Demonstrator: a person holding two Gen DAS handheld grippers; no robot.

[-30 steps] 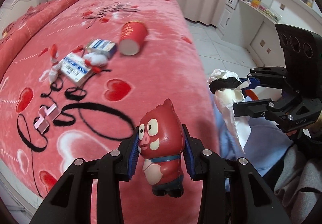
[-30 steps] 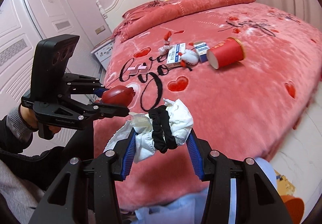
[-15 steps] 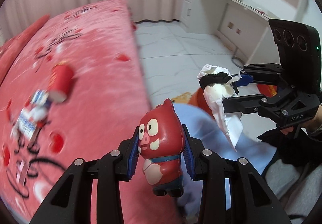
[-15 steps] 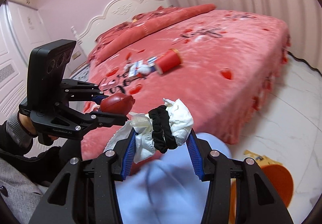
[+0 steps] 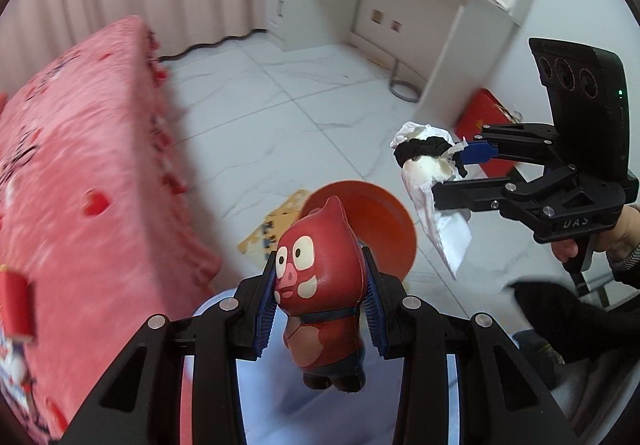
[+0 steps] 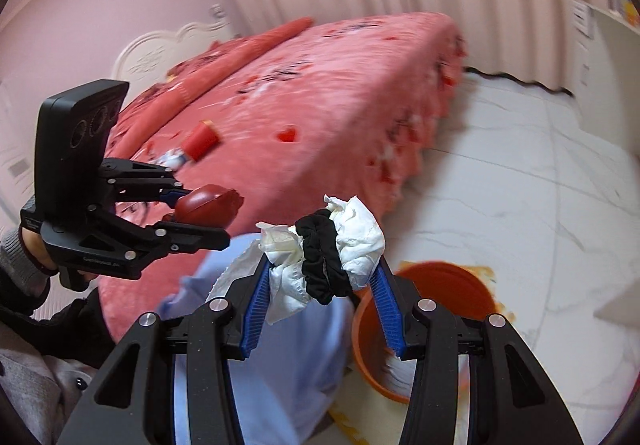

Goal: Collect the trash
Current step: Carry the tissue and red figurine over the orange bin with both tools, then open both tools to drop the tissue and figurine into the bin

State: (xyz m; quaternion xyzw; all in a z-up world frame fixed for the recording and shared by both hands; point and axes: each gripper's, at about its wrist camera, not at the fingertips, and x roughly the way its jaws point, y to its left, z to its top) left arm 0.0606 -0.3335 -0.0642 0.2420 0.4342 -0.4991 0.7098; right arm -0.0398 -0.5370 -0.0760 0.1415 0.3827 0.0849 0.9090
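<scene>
Fingers (image 5: 272, 285) of the left gripper (image 5: 320, 297) are clenched on one red pig toy (image 5: 320, 285), pads pressed into both its sides; toy upright, feet hanging below the pads. Fingers (image 6: 382, 285) of the right gripper (image 6: 320, 285) are grasping one wad of white tissue (image 6: 360, 241) with one black hair tie (image 6: 320, 261) wrapped round it; a loose tail of tissue hangs down.

Left of scene: bed (image 5: 80, 173) with pink blanket, blurred. One red cup (image 6: 200, 139) lying on its side there, with some small packets just beside it, too blurred to count. These are well apart from both grippers.

Centre to right: one orange bin (image 6: 440, 277) on the white floor (image 5: 280, 117), mouth open upward. In the left wrist view it sits directly behind the toy; in the right wrist view its rim lies just under and beyond the right fingers.

Judgement, step in hand: carrying both loads to the bin for drop. To do well: bring each gripper squarely above the mouth before letting go, low enough that the tissue tail clears the rim and falls inside. The toy looks soft and may cling to a pad; open fully. Release one side at a time so the grippers do not collide.

Count: two grippers, one toy, one tissue wad, one hair tie, one bin, one cup.
</scene>
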